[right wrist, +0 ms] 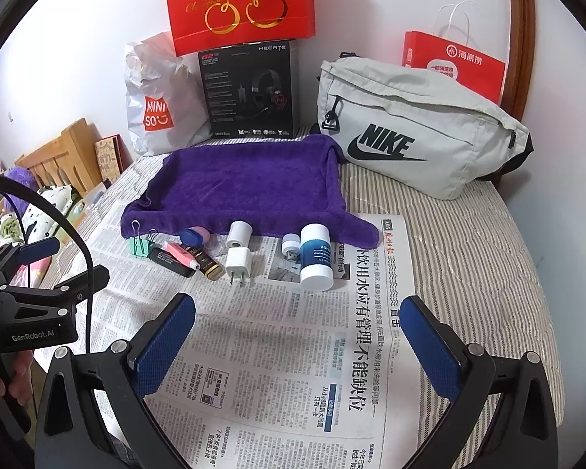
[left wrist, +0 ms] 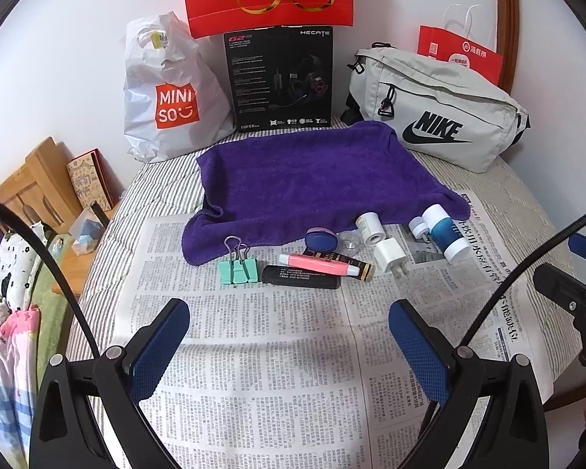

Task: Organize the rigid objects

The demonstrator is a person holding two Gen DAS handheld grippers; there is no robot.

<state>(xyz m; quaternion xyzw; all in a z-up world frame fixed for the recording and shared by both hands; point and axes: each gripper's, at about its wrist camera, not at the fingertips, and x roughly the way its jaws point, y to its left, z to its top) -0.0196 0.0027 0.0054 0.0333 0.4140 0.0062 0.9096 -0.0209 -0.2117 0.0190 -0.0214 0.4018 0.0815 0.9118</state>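
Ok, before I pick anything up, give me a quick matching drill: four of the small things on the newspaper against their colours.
Things:
1. binder clip
2. wall plug
3. tube
4. USB stick

Colours:
A. white
B. black
C. mint green
D. pink

Pairs: 1-C, 2-A, 3-D, 4-B

I hold my left hand-held gripper and right hand-held gripper side by side, both spread wide, empty.
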